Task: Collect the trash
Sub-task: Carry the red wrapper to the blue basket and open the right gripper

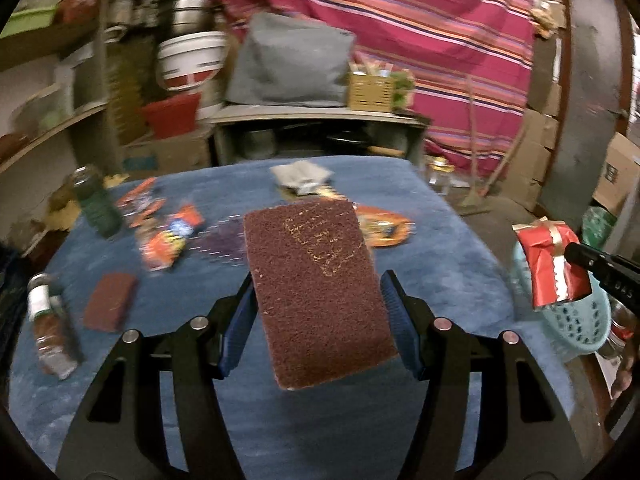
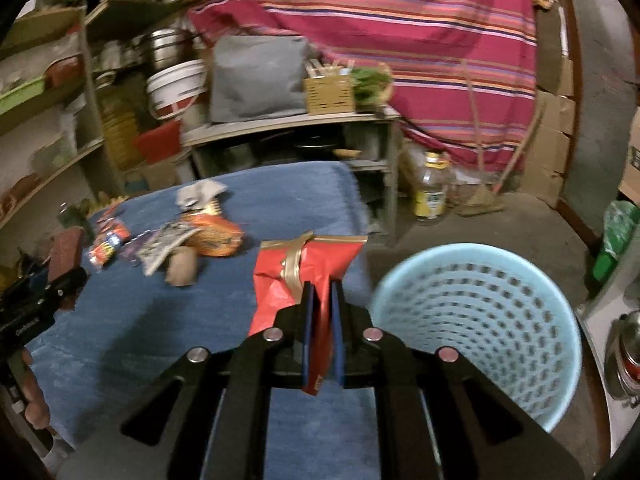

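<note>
- The left gripper [image 1: 320,304] has its blue pads spread to the width of a maroon scouring pad [image 1: 318,292], which sits clamped between them at the centre of the left wrist view, lifted above the blue cloth [image 1: 440,248]
- The right gripper [image 2: 322,320] is nearly closed, pinching a red wrapper [image 2: 304,272] with a gold band, at the centre of the right wrist view
- A pale blue basket [image 2: 476,320] stands just right of that wrapper, at the cloth's edge
- More wrappers [image 1: 168,236] lie scattered at mid-left of the left view, with a second scouring pad [image 1: 110,306] and a bottle [image 1: 50,332] lying at lower left
</note>
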`<state>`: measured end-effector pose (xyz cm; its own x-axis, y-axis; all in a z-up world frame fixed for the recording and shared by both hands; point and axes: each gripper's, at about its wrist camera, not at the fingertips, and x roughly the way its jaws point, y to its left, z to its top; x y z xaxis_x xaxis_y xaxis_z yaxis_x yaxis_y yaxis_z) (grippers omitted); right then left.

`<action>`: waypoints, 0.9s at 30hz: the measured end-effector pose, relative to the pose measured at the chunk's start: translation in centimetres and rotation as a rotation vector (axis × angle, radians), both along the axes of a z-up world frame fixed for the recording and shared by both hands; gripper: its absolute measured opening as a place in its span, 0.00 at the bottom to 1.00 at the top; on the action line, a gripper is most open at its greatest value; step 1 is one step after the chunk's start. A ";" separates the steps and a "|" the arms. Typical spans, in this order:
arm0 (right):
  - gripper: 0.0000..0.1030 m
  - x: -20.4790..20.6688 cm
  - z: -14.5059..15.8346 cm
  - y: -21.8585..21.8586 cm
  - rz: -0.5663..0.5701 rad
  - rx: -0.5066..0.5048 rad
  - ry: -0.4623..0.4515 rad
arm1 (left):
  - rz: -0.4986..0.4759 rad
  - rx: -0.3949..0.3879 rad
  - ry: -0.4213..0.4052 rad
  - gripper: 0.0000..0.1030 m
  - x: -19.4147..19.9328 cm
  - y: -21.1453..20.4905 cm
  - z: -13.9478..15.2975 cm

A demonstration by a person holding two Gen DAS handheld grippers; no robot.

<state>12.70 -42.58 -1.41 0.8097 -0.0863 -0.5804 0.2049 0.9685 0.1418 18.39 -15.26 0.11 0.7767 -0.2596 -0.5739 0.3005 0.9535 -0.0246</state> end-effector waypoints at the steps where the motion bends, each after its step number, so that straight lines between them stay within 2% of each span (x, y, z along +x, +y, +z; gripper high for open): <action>1: 0.09 -0.4 -0.1 -1.0 -0.015 0.000 -0.001 | -0.023 -0.003 0.004 0.58 0.0 -1.5 -0.1; 11: 0.09 -3.3 -1.5 -9.3 -0.162 -0.009 0.032 | -0.160 0.030 -0.002 0.58 -0.4 -12.1 -1.5; 19: 0.09 -4.3 -2.2 -11.6 -0.206 -0.029 0.053 | -0.268 0.021 -0.001 0.58 -1.3 -19.8 -2.4; 27: 0.09 -5.1 -2.6 -14.5 -0.251 -0.018 0.054 | -0.336 -0.002 0.018 0.59 -1.9 -24.8 -3.5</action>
<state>7.62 -57.05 -3.99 0.7295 -0.2912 -0.6189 0.4459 0.8886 0.1073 16.50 -40.07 -3.40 0.6375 -0.5004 -0.5858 0.5973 0.8013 -0.0345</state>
